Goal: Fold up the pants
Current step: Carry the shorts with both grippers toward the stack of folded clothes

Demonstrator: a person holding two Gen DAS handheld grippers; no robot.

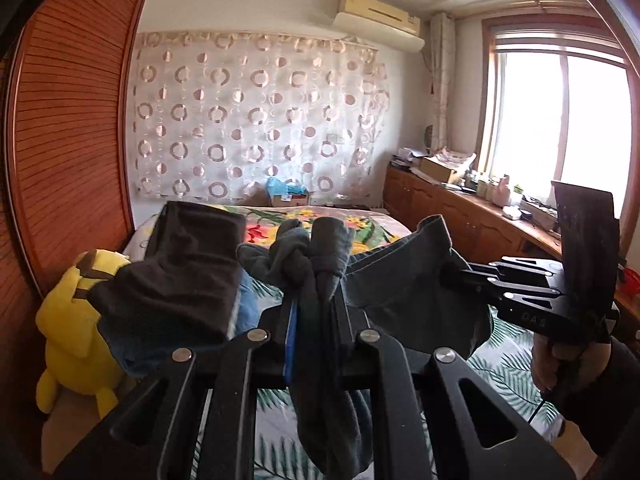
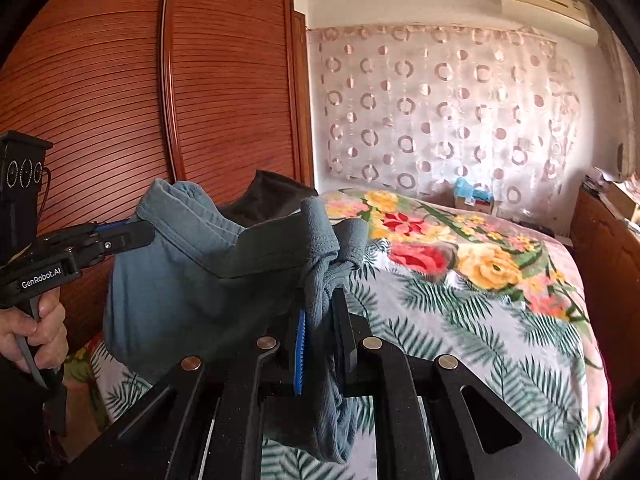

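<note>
Both the left gripper (image 1: pixel 316 280) and right gripper (image 2: pixel 324 308) have their jaws clamped on the waistband of the grey-blue pants (image 2: pixel 192 264), stretched mid-frame above the floral bed (image 2: pixel 480 320), likely to spread them flat.

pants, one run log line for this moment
pants: lifted above bed | left claw: shut on pants | right claw: shut on pants | fold: not yet done

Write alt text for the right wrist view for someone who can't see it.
The right gripper is shut on bunched grey-blue pants, held up above a floral bed. At left, the left gripper pinches the same pants, a hand on its handle, before a wooden wardrobe.
</note>
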